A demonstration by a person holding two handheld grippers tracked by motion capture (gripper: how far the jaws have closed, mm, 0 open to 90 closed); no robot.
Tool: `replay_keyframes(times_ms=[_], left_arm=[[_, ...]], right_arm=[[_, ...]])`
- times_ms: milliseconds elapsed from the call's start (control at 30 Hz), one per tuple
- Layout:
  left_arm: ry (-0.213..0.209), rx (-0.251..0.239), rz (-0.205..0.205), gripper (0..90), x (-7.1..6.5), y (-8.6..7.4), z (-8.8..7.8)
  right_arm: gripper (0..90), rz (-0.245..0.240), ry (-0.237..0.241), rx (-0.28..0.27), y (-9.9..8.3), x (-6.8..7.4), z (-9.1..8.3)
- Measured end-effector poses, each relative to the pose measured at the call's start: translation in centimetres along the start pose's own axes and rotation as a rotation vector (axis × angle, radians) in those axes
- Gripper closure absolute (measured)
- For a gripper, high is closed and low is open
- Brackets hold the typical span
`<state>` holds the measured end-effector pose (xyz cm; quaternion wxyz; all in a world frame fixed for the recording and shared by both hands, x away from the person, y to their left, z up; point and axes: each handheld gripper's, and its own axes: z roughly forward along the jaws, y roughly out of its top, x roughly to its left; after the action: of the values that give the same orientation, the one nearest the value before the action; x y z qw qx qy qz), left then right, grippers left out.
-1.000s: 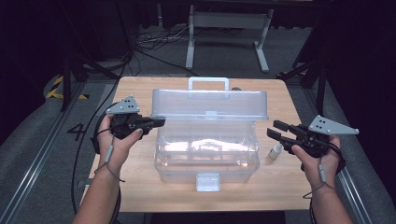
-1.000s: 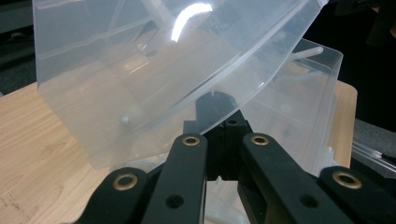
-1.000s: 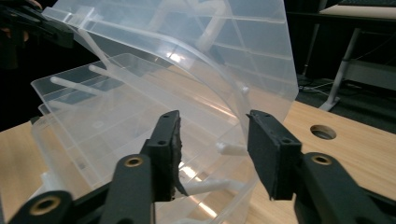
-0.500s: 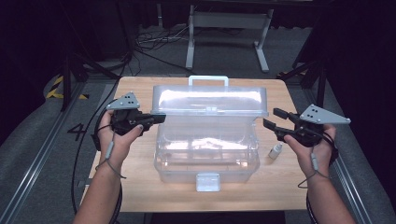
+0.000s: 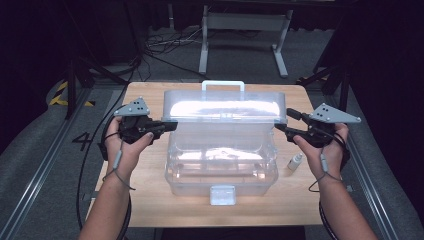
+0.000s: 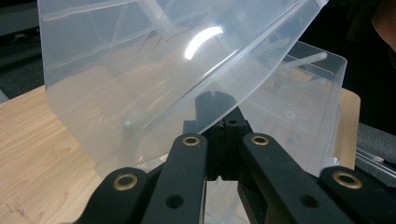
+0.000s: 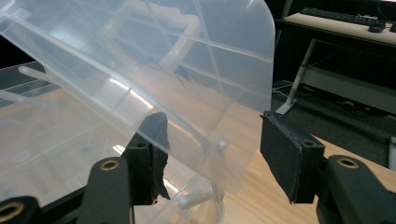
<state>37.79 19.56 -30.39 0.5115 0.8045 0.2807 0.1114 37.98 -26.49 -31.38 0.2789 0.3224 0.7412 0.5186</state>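
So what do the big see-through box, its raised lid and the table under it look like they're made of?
Box: probably clear, slightly frosted plastic; the wood grain shows through its walls, and it carries glossy glare.
Lid: the same translucent plastic by the look, with moulded ribs and a bright highlight.
Table: light wood or wood-look laminate, matte; the grain is visible, but which one it is cannot be told.

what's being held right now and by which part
The left gripper is shut on the lid at its side edge. The right gripper is open around the other edge.
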Motion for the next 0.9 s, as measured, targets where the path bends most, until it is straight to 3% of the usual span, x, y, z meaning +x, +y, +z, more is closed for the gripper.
replay_keyframes(times_ms=[400, 733, 900], left_arm=[[0.001, 0.004, -0.005, 90.0, -0.02, 0.07, 0.00], [0.003, 0.004, 0.004, 89.4, -0.02, 0.18, 0.06], [0.012, 0.009, 0.007, 87.4, -0.09, 0.24, 0.13]], right_arm=[[42.8, 0.004, -0.037, -0.015, 0.43, 0.43, 0.89], [53.6, -0.058, -0.084, -0.003, 0.75, 0.92, 0.91], [59.5, -0.040, -0.081, 0.007, 0.74, 0.66, 0.77]])
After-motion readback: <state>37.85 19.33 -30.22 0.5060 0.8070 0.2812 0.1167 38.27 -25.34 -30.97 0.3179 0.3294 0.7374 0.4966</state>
